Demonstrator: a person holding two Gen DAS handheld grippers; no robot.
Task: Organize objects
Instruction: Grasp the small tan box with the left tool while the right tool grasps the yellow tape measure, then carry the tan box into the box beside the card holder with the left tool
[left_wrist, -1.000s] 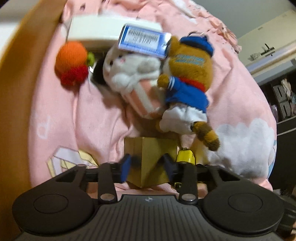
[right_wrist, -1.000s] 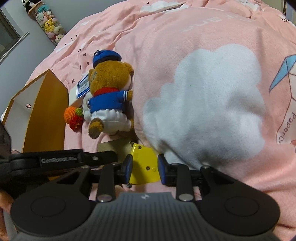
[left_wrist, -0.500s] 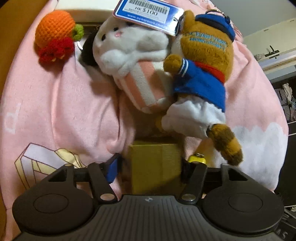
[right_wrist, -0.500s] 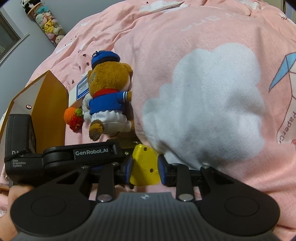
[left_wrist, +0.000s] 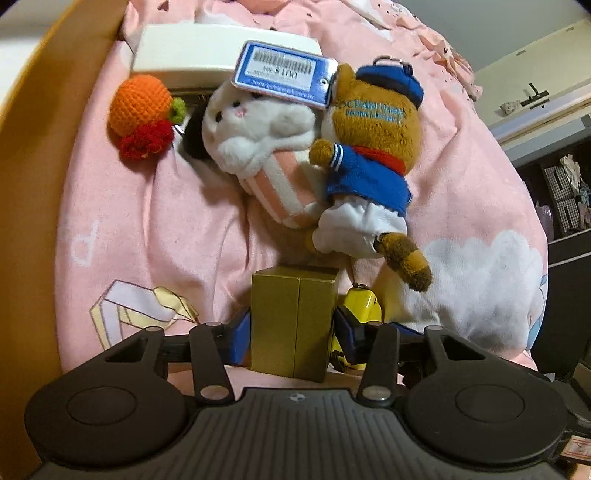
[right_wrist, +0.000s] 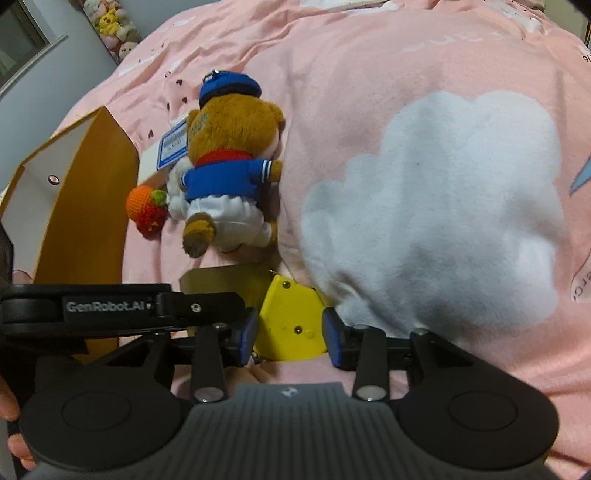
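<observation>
My left gripper (left_wrist: 291, 332) is closing its jaws on the gold box (left_wrist: 293, 321) standing on the pink blanket (left_wrist: 147, 221); my right gripper (right_wrist: 290, 332) is opening around the yellow piece (right_wrist: 290, 325) (pads barely clear), just below the sailor bear (right_wrist: 229, 177).

A bed covered by a pink blanket (left_wrist: 155, 221) carries everything; the blanket is printed with white clouds, a letter and a folded-paper figure, and it bulges into a high mound on one side. On it lie a crocheted orange (left_wrist: 142, 114) with a red flower; a white plush in a striped cup (left_wrist: 266, 147); a brown bear in a blue sailor suit and cap (left_wrist: 369, 155), leaning against that plush; a blue price tag (left_wrist: 284, 74) resting across both; a flat white box (left_wrist: 207, 51) behind them; a gold box (left_wrist: 293, 317) standing upright; a yellow object (right_wrist: 291, 325) just beside it, at the foot of the mound.
</observation>
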